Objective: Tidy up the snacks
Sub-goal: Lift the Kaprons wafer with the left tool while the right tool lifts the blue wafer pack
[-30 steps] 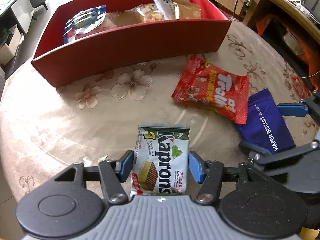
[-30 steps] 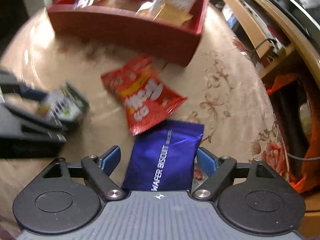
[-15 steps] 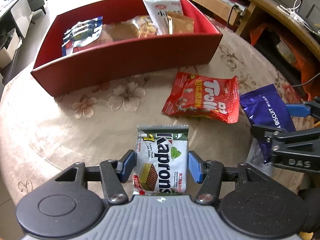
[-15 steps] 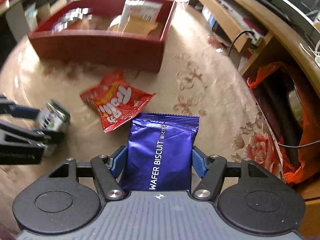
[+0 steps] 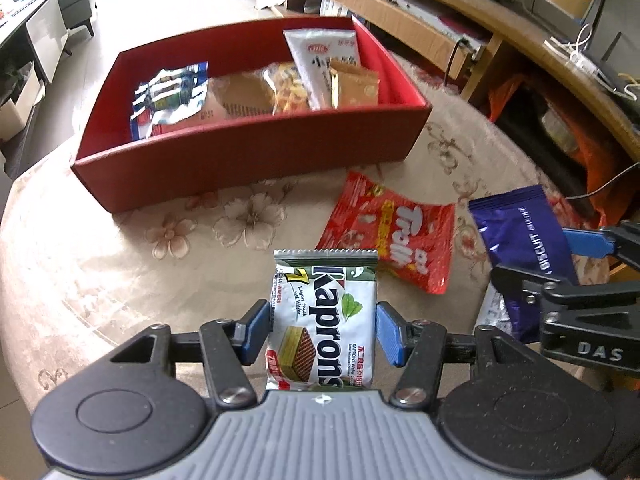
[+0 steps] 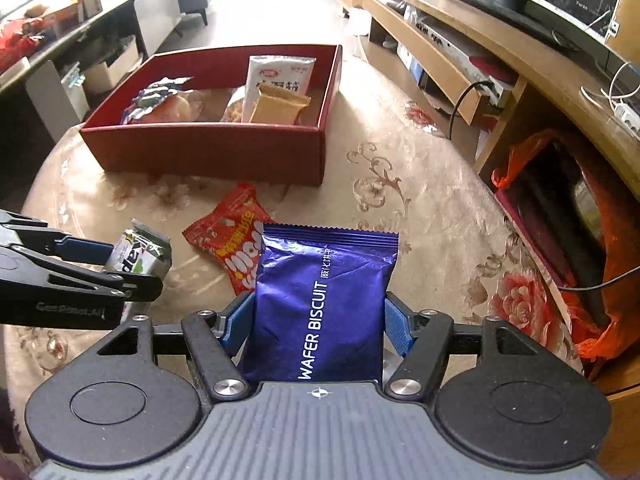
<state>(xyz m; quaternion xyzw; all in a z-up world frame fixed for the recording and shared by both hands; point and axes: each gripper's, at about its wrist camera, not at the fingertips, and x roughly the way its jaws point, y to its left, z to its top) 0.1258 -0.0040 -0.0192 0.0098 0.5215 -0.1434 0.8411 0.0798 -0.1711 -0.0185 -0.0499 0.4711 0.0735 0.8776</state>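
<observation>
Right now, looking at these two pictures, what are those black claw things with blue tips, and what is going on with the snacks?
Those are hand-held grippers, one in each of a person's hands; no robot arm is involved. Each picture comes from a camera on one gripper, looking along its fingers. The left gripper is clamped on a green-and-white Kaprons wafer pack. The right gripper has just closed on a blue wafer biscuit pack. A red Trolli bag lies on the floral tablecloth. Behind it stands a red box already holding several snacks, probably where these go next.
</observation>
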